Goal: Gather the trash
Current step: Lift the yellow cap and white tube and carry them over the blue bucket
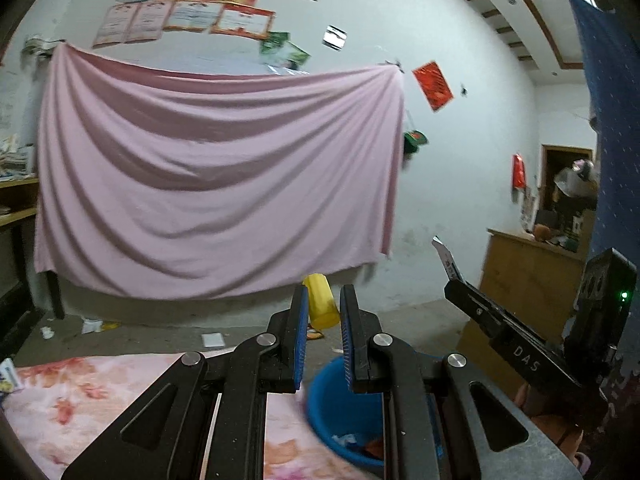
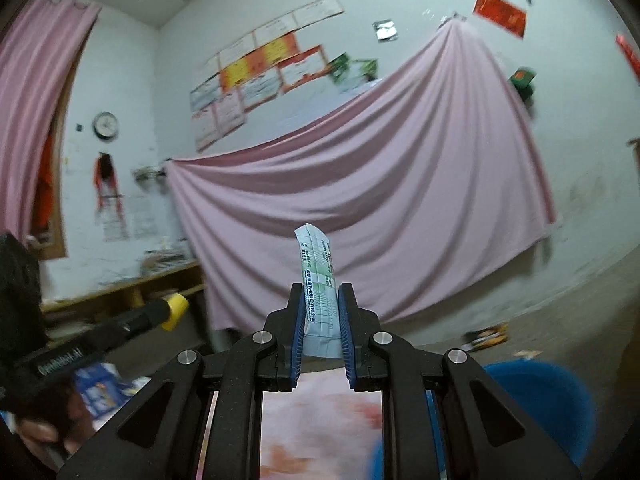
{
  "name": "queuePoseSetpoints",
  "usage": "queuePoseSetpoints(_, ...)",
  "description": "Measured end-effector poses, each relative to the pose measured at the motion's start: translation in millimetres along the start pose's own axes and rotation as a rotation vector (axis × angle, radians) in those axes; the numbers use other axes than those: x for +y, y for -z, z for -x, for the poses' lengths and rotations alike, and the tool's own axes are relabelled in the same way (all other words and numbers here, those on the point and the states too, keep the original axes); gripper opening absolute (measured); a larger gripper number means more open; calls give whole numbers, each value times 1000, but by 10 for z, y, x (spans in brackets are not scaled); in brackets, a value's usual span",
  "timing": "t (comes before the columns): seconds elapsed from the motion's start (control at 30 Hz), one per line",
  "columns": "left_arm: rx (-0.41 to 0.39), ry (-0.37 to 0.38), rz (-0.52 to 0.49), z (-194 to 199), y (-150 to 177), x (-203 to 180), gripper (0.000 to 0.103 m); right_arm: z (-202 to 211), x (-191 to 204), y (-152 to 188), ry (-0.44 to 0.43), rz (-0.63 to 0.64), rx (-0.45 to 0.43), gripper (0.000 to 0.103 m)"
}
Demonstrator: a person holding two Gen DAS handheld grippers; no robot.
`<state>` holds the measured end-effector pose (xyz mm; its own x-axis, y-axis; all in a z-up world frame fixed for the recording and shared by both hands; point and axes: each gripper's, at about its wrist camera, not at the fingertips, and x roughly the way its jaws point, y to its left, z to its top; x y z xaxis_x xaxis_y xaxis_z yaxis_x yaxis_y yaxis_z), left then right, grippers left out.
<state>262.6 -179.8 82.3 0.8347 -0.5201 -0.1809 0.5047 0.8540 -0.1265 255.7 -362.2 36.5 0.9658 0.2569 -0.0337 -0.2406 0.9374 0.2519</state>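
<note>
The right gripper (image 2: pixel 322 320) is clamped on a pale folded packet (image 2: pixel 319 296), which stands up between the blue pads (image 2: pixel 298 330) with printed text on its side (too small to read). The left gripper (image 1: pixel 323 322) grips a yellow cup (image 1: pixel 320 301) by its side. Below and just beyond the left gripper sits a blue bucket (image 1: pixel 340 404) with scraps inside, beside a floral cloth (image 1: pixel 80 400). Farther off, paper litter (image 1: pixel 212 339) lies on the floor, and a pink sheet (image 1: pixel 216 176) hangs on the far wall.
</note>
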Motion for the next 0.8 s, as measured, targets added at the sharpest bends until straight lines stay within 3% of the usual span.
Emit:
queuePoseSetpoints(0.27,78,46,0,-408,106,-429,12,148,-281,-30,170,73,12,15)
queuePoseSetpoints(0.5,179,73,47,-757,153,-531,12,152,-582,-24,234,5,67,15)
queuePoseSetpoints(0.8,333,94,89,-1060,343,-537,13,-62,-818,129,283,-69,245,16)
